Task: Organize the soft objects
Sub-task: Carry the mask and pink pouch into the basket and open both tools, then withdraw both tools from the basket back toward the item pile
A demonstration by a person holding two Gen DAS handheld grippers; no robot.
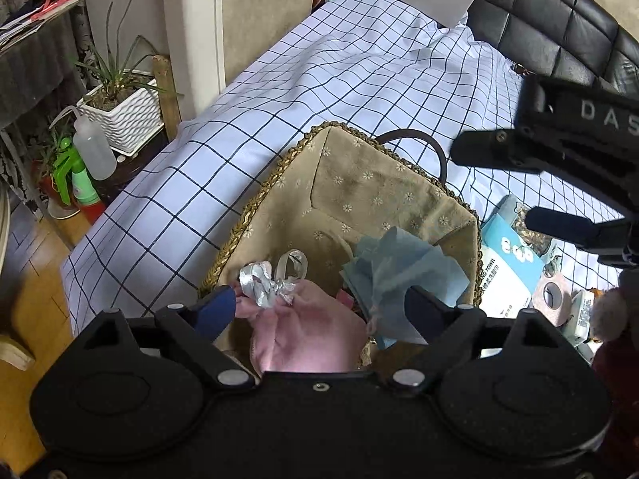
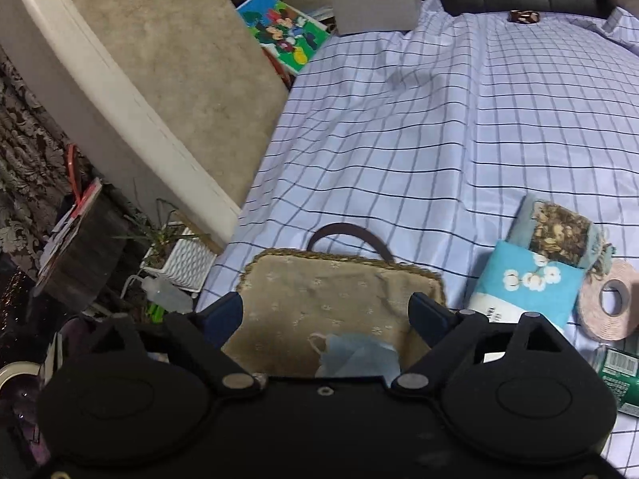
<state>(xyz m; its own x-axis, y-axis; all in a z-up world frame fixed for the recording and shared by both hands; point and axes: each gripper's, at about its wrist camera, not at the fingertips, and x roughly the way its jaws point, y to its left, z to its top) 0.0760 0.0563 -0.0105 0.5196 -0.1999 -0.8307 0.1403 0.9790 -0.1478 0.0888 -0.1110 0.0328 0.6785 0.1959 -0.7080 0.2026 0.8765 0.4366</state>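
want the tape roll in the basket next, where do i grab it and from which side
Probably pinch the tape roll across its rim, one finger through the open core, coming from above. It lies flat on the bedsheet, hole upward, right of the basket.

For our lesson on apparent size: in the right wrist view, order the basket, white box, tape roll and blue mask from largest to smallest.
1. basket
2. white box, though farther away
3. blue mask, partly hidden
4. tape roll
Mask and tape look close; ranking unsure.
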